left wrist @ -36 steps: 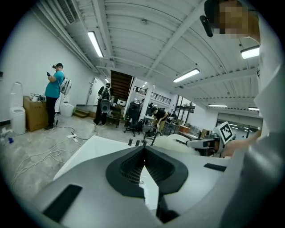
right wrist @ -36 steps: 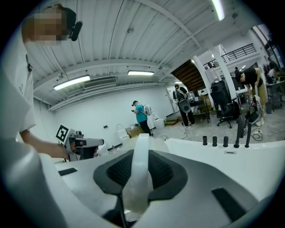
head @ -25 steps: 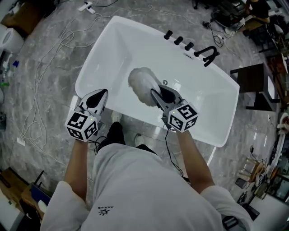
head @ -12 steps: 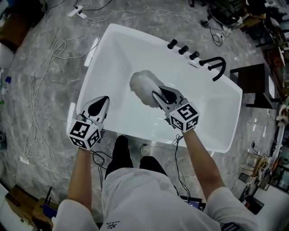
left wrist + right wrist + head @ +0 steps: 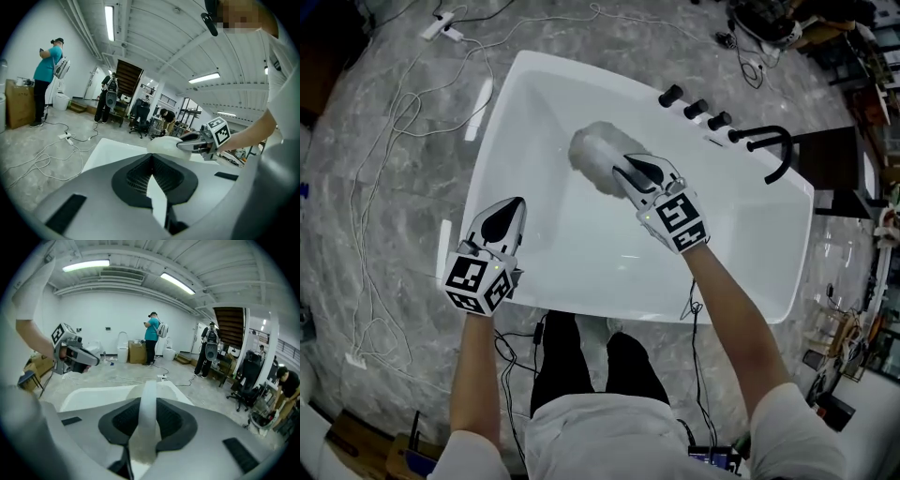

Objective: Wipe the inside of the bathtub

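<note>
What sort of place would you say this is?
Probably a workshop or lab, not a bathroom: the bathtub stands among cables on the floor, with office chairs and strip lights.

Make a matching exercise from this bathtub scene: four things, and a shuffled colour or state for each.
Things:
1. left gripper
2. right gripper
3. faucet
4. duster

States:
A. black, on the rim of the tub
B. jaws shut on the duster
C. white and fluffy
D. jaws shut, empty

Pairs: 1-D, 2-B, 3-A, 4-C
</note>
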Demonstrator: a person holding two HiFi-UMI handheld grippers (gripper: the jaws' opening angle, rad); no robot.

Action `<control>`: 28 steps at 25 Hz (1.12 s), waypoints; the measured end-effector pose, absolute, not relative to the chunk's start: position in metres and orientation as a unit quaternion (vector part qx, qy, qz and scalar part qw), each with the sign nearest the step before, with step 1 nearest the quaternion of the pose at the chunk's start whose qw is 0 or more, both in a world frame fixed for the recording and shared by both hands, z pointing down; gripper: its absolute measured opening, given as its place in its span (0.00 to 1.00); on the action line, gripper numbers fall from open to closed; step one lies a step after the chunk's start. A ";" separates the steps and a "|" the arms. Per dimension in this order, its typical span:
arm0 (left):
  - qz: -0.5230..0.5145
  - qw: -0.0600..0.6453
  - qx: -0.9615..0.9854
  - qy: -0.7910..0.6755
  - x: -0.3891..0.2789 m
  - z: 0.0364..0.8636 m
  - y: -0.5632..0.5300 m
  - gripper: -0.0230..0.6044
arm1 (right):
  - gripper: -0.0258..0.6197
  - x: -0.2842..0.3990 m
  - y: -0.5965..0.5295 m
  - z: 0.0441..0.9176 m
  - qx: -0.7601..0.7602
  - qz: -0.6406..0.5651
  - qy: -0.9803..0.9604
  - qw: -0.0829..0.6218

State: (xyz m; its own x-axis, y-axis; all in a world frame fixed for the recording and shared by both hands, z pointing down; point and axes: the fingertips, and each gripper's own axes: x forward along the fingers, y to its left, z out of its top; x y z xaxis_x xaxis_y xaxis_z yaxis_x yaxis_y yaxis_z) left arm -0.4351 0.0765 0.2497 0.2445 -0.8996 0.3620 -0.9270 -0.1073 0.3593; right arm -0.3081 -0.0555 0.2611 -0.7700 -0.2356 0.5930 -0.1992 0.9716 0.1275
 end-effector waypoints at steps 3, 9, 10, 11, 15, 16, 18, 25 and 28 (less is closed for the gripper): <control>0.027 0.255 0.748 -0.612 -0.442 0.267 0.064 0.05 | 0.19 -0.330 -0.075 0.286 0.106 -0.091 -0.931 0.337; 0.014 0.235 0.746 -0.623 -0.462 0.301 0.039 0.05 | 0.19 -0.371 -0.104 0.336 0.076 -0.185 -0.913 0.355; 0.012 0.231 0.746 -0.625 -0.463 0.306 0.034 0.05 | 0.19 -0.375 -0.107 0.345 0.073 -0.196 -0.911 0.355; 0.011 0.227 0.746 -0.627 -0.464 0.311 0.029 0.05 | 0.19 -0.379 -0.110 0.353 0.070 -0.206 -0.909 0.355; 0.012 0.218 0.748 -0.627 -0.466 0.336 0.005 0.05 | 0.19 -0.389 -0.127 0.392 0.066 -0.250 -0.896 0.362; 0.014 0.219 0.748 -0.627 -0.467 0.344 0.001 0.05 | 0.19 -0.392 -0.130 0.403 0.062 -0.261 -0.891 0.365; 0.017 0.221 0.747 -0.627 -0.469 0.358 -0.004 0.05 | 0.19 -0.398 -0.135 0.424 0.049 -0.279 -0.884 0.372; 0.030 0.209 0.747 -0.630 -0.471 0.391 -0.011 0.05 | 0.19 -0.424 -0.156 0.468 -0.012 -0.371 -0.843 0.389; 0.029 0.209 0.743 -0.635 -0.476 0.401 -0.015 0.05 | 0.19 -0.437 -0.171 0.475 -0.029 -0.412 -0.822 0.393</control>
State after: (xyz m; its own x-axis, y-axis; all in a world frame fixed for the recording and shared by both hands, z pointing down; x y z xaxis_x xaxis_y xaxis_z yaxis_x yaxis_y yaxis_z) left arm -0.4758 -0.0153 0.4014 0.1920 -0.9317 0.3085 -0.9559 -0.1064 0.2736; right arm -0.4367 -0.1707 0.4747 -0.6895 -0.2761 0.6696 0.3711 0.6592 0.6540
